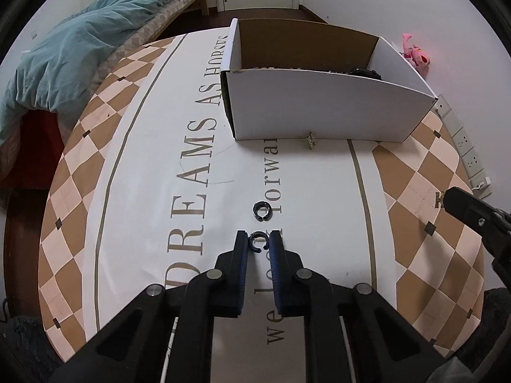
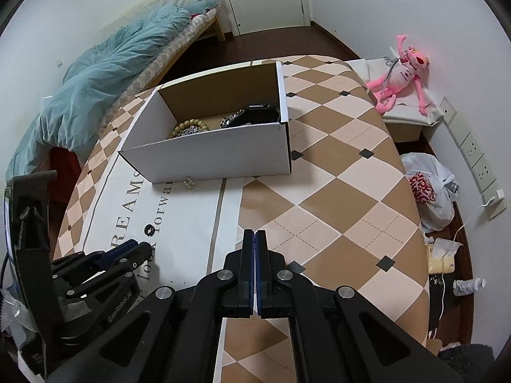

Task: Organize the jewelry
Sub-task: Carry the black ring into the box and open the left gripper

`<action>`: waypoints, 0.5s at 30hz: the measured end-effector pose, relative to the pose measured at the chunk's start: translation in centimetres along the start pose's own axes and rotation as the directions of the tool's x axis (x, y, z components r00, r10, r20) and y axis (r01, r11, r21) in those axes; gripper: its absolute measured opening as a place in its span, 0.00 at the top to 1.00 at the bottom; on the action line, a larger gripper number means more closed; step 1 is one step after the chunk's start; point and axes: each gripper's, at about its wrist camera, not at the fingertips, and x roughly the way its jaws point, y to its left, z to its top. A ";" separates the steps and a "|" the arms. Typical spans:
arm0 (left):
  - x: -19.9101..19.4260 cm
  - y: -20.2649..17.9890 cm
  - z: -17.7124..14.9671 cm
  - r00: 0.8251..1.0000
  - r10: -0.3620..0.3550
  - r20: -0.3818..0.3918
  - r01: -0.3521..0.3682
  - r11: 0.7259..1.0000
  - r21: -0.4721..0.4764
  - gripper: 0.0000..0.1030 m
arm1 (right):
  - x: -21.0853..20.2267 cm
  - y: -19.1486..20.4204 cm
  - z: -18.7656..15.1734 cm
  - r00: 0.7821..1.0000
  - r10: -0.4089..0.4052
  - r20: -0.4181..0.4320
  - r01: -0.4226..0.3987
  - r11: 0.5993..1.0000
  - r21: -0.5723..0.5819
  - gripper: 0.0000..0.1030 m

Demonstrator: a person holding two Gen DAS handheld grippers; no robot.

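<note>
A white cardboard box (image 1: 322, 108) stands at the far side of the table; in the right wrist view the box (image 2: 220, 156) holds a beaded bracelet (image 2: 188, 126) and dark jewelry (image 2: 252, 115). My left gripper (image 1: 259, 242) is open with a small dark ring (image 1: 258, 242) on the cloth between its fingertips. A second dark ring (image 1: 262, 211) lies just beyond. A small gold piece (image 1: 309, 139) lies at the box's front wall. A gold H-shaped piece (image 1: 439, 199) lies by my right gripper's tip (image 1: 460, 204). My right gripper (image 2: 255, 237) is shut and empty above the checkered cloth.
The round table has a printed cloth (image 1: 153, 166) with lettering and a checkered border. A bed with a blue duvet (image 1: 73, 48) is at the left. A pink plush toy (image 2: 402, 76), a plastic bag (image 2: 428, 188) and wall sockets (image 2: 476, 156) are at the right.
</note>
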 end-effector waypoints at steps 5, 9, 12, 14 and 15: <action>-0.9 0.1 0.0 1.000 -0.008 0.022 0.008 1.000 0.006 0.90 | -0.9 0.0 0.1 1.000 0.007 0.017 -0.007 1.000 0.006 1.00; -2.8 -0.1 0.6 0.997 -0.020 0.072 0.019 1.000 0.023 0.90 | -2.0 0.0 0.6 0.999 0.018 0.038 -0.018 1.000 0.011 1.00; -4.8 -0.4 1.4 0.993 -0.048 0.111 0.045 0.999 0.031 0.90 | -3.2 0.0 1.3 0.997 0.032 0.063 -0.033 0.999 0.014 1.00; -6.1 -0.4 2.2 0.989 -0.072 0.132 0.069 0.997 0.029 0.90 | -4.2 0.1 2.2 0.995 0.046 0.086 -0.047 0.999 0.012 1.00; -7.0 -0.4 3.1 0.985 -0.093 0.146 0.090 0.996 0.025 0.90 | -4.6 0.2 2.7 0.994 0.054 0.098 -0.055 0.998 0.011 1.00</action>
